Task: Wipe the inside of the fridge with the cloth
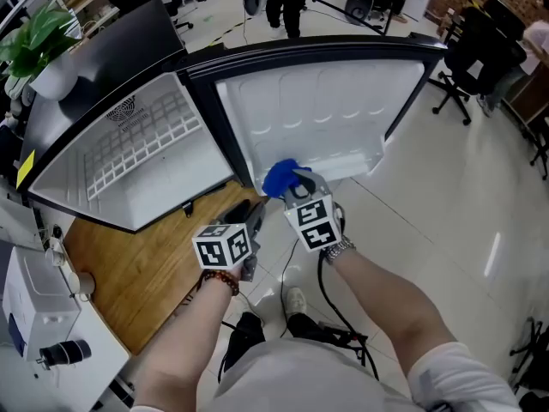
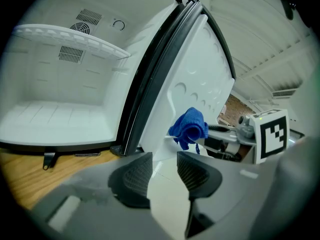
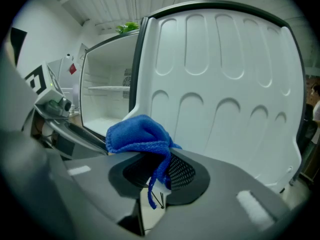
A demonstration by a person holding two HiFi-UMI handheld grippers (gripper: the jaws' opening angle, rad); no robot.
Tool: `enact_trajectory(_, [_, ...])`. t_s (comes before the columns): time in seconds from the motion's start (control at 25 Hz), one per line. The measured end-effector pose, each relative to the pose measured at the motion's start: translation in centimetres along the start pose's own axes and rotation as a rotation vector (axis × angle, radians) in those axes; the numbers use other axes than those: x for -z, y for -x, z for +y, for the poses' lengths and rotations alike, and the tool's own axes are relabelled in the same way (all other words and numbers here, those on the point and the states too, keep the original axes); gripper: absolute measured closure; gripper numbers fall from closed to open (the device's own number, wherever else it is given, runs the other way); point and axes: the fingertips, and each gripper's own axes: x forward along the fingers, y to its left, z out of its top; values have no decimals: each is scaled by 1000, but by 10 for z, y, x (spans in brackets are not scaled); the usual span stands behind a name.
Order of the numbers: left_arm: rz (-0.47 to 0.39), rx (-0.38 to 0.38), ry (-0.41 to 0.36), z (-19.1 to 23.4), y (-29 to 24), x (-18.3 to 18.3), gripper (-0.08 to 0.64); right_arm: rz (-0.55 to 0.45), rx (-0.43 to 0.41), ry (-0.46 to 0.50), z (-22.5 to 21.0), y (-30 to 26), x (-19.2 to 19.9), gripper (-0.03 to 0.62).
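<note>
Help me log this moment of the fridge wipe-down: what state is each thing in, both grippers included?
fridge: open, nothing stored inside.
shelf: in place, bare.
fridge door: wide open, inner liner facing the grippers.
cloth: bunched up, clamped between the right gripper's jaws.
right gripper: shut on the cloth.
left gripper: open, nothing between its jaws.

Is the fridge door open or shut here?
Open. The fridge door stands swung wide, its moulded inner liner in full view, and the white compartment with its shelf is exposed beside it.
</note>
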Motion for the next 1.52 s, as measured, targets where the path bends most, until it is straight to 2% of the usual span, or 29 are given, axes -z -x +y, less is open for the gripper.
enact_trajectory(0.48, [-3, 62, 33, -24, -20, -8, 396, 22, 137, -16, -72, 27, 21, 522])
enact_trajectory(0.88, [-10, 100, 171, -25, -36, -9, 396, 41, 244, -31, -134, 49, 36, 522])
enact_trajectory(1.0, [-19, 108, 184, -26, -40, -13, 396, 47, 270, -37, -149, 54, 38, 522])
enact_trajectory(1.24, [-44, 134, 238, -30, -44, -19, 396, 55, 296, -42, -164, 60, 42, 522])
enact_trajectory(1.52, [-77, 187, 343, -31, -46, -22, 396, 57, 305, -48, -169, 62, 42, 522])
